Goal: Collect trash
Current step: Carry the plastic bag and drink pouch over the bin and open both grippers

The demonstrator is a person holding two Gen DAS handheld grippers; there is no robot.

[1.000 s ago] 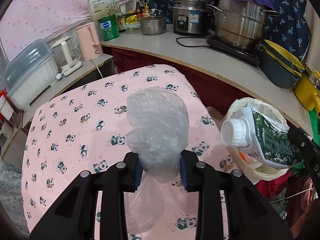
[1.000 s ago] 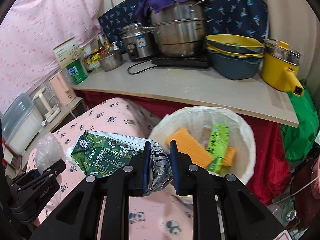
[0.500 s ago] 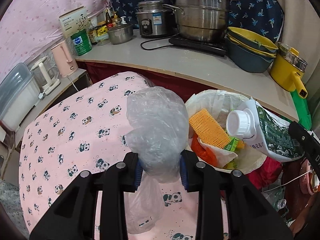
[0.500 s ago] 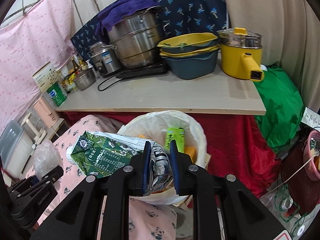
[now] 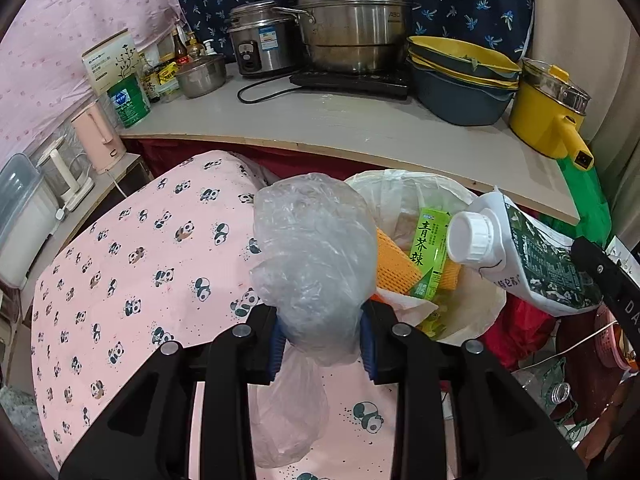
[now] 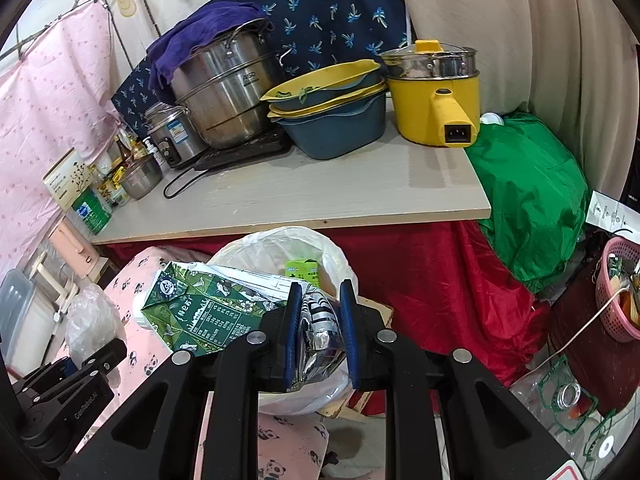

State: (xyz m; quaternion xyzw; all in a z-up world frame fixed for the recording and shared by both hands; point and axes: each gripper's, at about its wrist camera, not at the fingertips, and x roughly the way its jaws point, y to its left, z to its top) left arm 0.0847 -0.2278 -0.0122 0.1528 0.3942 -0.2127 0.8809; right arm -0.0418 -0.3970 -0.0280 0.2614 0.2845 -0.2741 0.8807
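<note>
My left gripper (image 5: 320, 340) is shut on a crumpled clear plastic bag (image 5: 316, 256), held above the panda-print tablecloth (image 5: 132, 264) beside the white-lined trash bin (image 5: 472, 312). In the right wrist view my right gripper (image 6: 319, 332) is shut on the crushed end of a green and white carton (image 6: 200, 312), which hangs over the bin (image 6: 280, 244). The carton (image 5: 532, 264) with its white cap shows at the right of the left wrist view, above the bin. Inside the bin lie a green drink box (image 5: 430, 256) and an orange mesh piece (image 5: 394, 268).
A grey counter (image 6: 340, 188) behind the bin carries steel pots, stacked yellow and blue basins (image 6: 332, 120) and a yellow electric pot (image 6: 436, 96). Red cloth (image 6: 440, 280) hangs below it. A green bag (image 6: 532, 192) and a pink basket (image 6: 620, 288) stand at the right.
Both grippers have swung to the right with their loads. The bin has come from the right edge toward the middle of both views, and the carton now hangs over it.
</note>
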